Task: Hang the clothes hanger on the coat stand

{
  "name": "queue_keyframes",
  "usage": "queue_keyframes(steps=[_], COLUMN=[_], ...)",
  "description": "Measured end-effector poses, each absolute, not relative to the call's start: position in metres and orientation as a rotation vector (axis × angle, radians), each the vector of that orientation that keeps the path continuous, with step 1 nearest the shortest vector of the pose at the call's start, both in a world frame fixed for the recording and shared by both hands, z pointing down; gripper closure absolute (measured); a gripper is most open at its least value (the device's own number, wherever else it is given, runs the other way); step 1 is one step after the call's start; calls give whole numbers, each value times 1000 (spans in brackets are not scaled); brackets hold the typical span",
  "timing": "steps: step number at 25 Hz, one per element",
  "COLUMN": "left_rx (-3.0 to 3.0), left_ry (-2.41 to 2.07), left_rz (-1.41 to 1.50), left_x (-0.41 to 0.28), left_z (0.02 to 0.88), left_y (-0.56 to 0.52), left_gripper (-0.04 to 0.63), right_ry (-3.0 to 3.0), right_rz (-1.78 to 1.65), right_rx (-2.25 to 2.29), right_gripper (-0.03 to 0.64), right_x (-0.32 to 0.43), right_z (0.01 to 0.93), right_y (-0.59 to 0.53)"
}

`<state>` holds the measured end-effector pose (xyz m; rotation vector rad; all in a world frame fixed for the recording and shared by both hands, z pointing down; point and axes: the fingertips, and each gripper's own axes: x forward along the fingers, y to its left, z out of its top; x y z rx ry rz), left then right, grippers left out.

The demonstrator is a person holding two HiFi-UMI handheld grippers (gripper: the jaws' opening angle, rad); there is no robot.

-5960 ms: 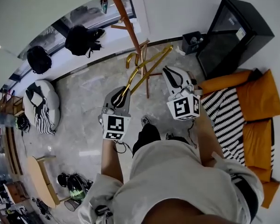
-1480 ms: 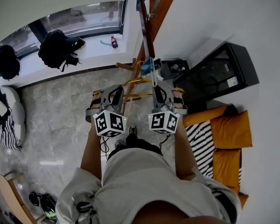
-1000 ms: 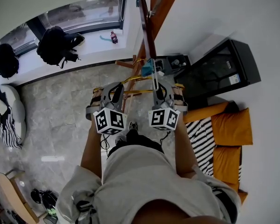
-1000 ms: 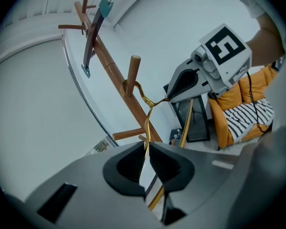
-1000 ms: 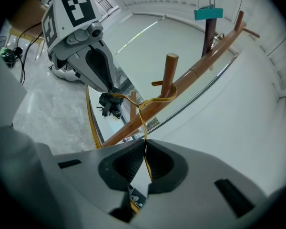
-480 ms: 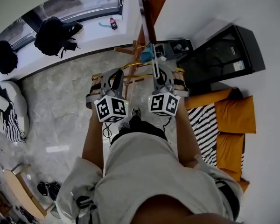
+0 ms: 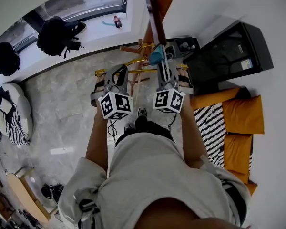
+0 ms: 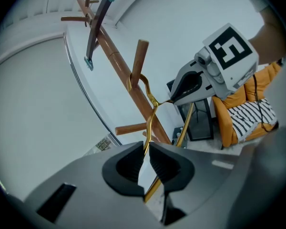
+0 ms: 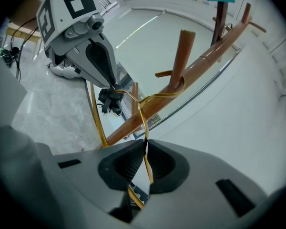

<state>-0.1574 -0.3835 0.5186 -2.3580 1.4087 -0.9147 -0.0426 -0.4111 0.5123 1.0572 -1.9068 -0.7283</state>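
A gold wire clothes hanger (image 7: 136, 72) is held level between my two grippers, close to the brown wooden coat stand (image 7: 154, 20). My left gripper (image 7: 115, 74) is shut on one shoulder of the hanger (image 8: 150, 123), and my right gripper (image 7: 165, 67) is shut on the other shoulder (image 9: 142, 116). In the left gripper view the hook (image 8: 135, 81) curls round the foot of an upward peg (image 8: 141, 56) on the slanting pole. The right gripper view shows that same hook (image 9: 174, 92) lying against the peg (image 9: 182, 51). Each gripper appears in the other's view: the right gripper's body (image 8: 200, 80), the left gripper's body (image 9: 93, 51).
A black cabinet (image 7: 229, 56) stands right of the stand, with an orange sofa and striped cushion (image 7: 238, 123) nearer me. Black backpacks (image 7: 57, 35) and a bottle (image 7: 117, 21) lie on the window sill. A teal tag (image 7: 156, 57) hangs on the stand. Other pegs (image 8: 76, 19) jut higher up.
Over six seconds both grippers lifted the hanger from low near the floor up to the stand. In the last second they edged slightly further in towards the pole.
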Motion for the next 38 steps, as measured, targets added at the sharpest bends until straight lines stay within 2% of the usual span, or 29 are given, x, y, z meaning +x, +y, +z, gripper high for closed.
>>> queue_keyframes(steps=[8,13,17,28,30,32,35,38], left_rx=[-2353,-2338,-2340,-2520,-2509,-2544,-2614,-2655], left_ry=[1450,1483,1526,1684,1732,1781,1846,1878], left_rz=[-909,-860,-827,-469,-363,-249,-143,-125], left_x=[-162,-170,-173,-162,-159,-154,-150,-149], left_z=[515,503,497,476,466,466,477,489], left_y=[-388,-387,-381,-327,-311,-298,-280,-264], left_gripper=[555,554,549,546,546,568,584,586], right_ry=[-1915,-1977,-2050,-2265,-2319,-2387,-2450,-2436], right_rz=[-707,-662,-594,-350,-277,-176,-3,21], right_rx=[1055,1092,1126,1363,1441,1522,1592,1630], right_gripper=[600,503,476,466,503,598,612,612], right_x=[-47,-51,-49,-34,-34,-31,-23,-17], right_z=[511,503,498,474,474,475,479,479], right_y=[-414,-412,-405,-351,-334,-318,-297,-282])
